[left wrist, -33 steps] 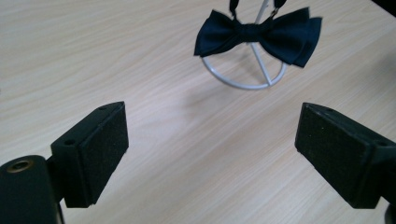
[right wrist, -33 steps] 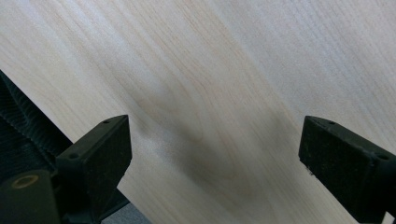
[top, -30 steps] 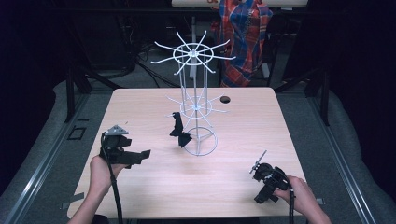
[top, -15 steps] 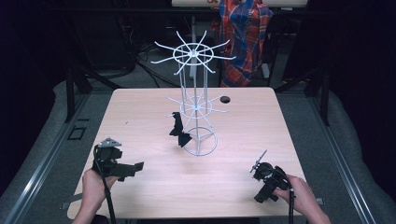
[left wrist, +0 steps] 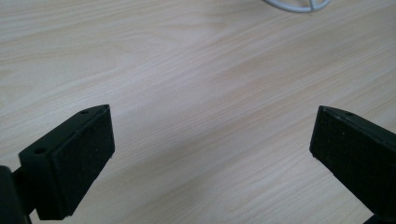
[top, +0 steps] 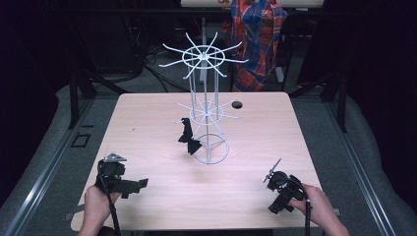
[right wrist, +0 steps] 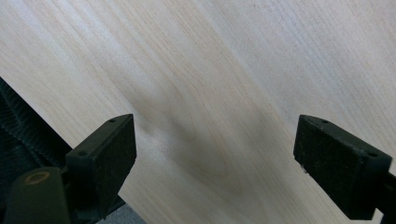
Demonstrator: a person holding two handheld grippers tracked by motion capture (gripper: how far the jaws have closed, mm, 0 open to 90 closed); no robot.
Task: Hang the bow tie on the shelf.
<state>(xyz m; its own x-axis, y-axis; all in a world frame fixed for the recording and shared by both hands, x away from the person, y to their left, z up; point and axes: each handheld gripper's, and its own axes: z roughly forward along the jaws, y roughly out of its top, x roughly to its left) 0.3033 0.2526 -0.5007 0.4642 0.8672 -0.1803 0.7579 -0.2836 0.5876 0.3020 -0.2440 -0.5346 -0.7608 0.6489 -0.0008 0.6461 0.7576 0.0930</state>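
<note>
At the bottom left of the high view, the left gripper [top: 140, 184] sits low over the table [top: 147, 128], held in a hand at the near edge. Its own view shows the jaws wide apart with bare wood between them and a sliver of the white wire ring at the top edge. At the bottom right of the high view, the right gripper [top: 273, 172] also rests near the table's front edge, and its own view shows the jaws spread with nothing between them.

In the middle of the high view stands the white wire rack [top: 205, 115], a tall stand with a round base ring, a lower tier of hooks and an upper tier of longer hooks. A black clip-like item [top: 188, 137] hangs or leans just left of the stand, next to the lower tier and above the base ring; whether it sits on a hook cannot be told from here. A small dark round spot [top: 237, 104] lies on the table behind the rack, to the right.

Both grippers are well apart from the rack, so the step in hand looks like an approach. To do it well, the left gripper should come in from the rack's left side, jaws kept wide, level with the black item, and close on its body rather than on a wire. The light stand may tip, so the right gripper could steady the base ring.
</note>
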